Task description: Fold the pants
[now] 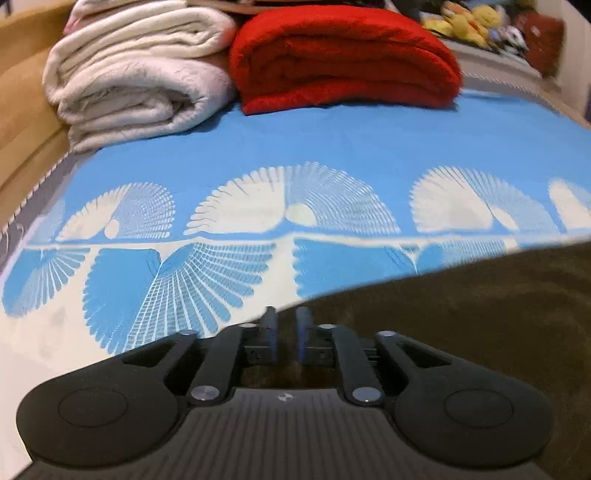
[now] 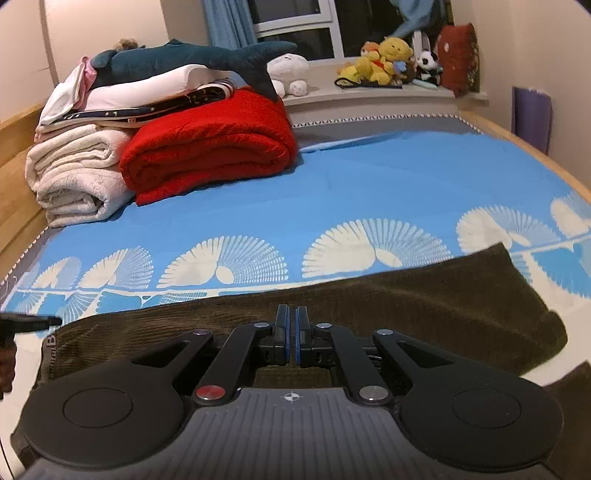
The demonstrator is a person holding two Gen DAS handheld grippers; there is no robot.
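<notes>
both grippers (image 1: 286,325) (image 2: 291,325) over dark pants (image 2: 369,302) on bed.

Ahead of the claw stretches a bed (image 2: 369,177) under a blue sheet printed with white fan shapes, framed by a light wooden rail (image 2: 14,147) at left. Far ahead to the left sit a folded cream blanket (image 2: 74,177) and a red blanket (image 2: 210,147), a plush shark (image 2: 192,59) on top. Beyond, a window (image 2: 295,26) with a blue curtain (image 2: 225,22) tops a sill (image 2: 369,94) crowded with stuffed toys (image 2: 384,59). Walls are pale cream.
</notes>
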